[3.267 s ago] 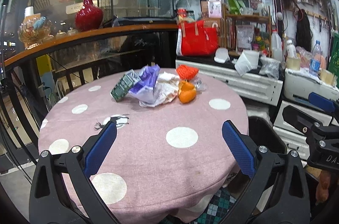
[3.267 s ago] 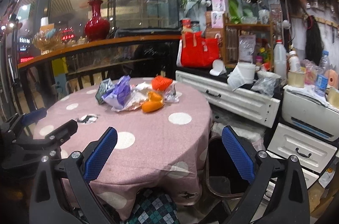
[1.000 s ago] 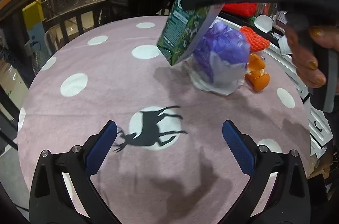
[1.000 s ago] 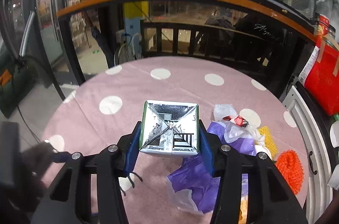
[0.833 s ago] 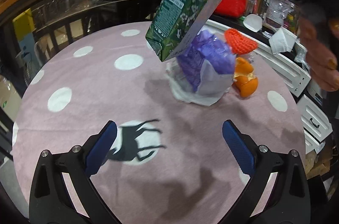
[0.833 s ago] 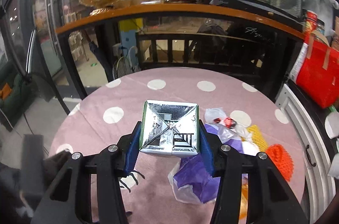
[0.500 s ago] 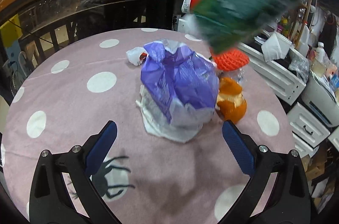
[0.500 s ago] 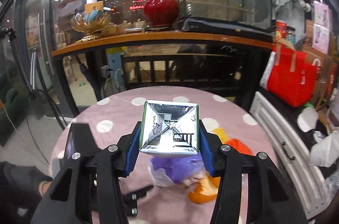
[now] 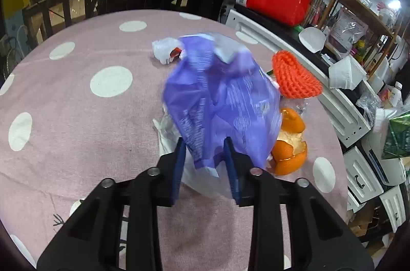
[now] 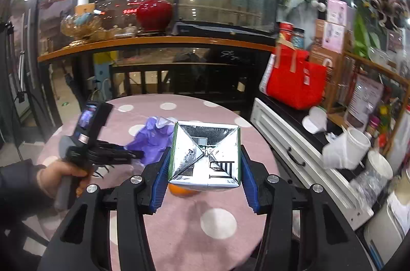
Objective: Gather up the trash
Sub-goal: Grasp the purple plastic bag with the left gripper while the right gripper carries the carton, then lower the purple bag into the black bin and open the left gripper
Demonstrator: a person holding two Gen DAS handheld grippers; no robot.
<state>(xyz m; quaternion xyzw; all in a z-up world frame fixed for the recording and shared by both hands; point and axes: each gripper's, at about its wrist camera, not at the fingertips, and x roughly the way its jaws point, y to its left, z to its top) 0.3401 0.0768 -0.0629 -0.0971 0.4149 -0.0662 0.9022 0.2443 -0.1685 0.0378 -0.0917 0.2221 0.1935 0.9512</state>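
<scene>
**Inspector:** Left wrist view: the left tool (image 9: 203, 159) was closing its jaws around the purple bag (image 9: 220, 101), whose lower edge sat between the pads.

**Clerk:** And the other?

**Inspector:** The right tool (image 10: 203, 174) gripped the carton (image 10: 206, 155), raised over the bench (image 10: 217, 222).

**Clerk:** Progress?

**Inspector:** Early, I judged. Orange peel (image 9: 289, 142), an orange net (image 9: 294, 78) and a white wrapper (image 9: 164, 51) lay uncollected on the bench; no bin was visible.
</scene>
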